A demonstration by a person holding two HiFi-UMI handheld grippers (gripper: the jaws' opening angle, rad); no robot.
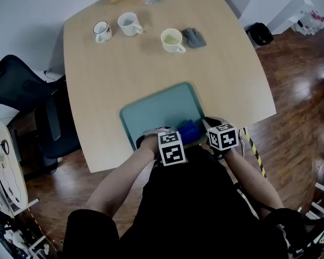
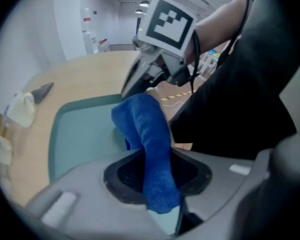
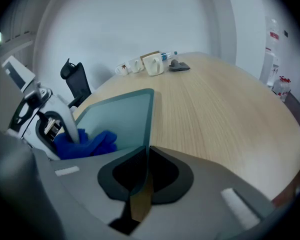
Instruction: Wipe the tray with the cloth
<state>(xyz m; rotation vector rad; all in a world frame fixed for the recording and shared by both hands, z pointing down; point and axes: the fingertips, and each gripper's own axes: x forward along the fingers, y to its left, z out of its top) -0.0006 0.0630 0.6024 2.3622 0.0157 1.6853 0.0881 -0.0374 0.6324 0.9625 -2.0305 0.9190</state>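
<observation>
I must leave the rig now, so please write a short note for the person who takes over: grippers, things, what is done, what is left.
Left gripper: shut on the blue cloth, which rests at the tray's near end.
Right gripper: shut on the tray at its right rim, holding it.
The tray lies at the near edge of the table.
Done: cloth gripped, tray held. How much has been wiped cannot be told.
Left: probably wipe the tray across to its far end, then release both.

The tray (image 1: 151,112) is pale teal; the cloth (image 1: 188,129) a strong blue; the worktop (image 1: 151,63) light wood with fine grain; the marker cubes (image 1: 171,147) white with black squares; the mugs (image 1: 173,40) cream-white; the floor (image 1: 291,74) glossy red-brown boards.
</observation>
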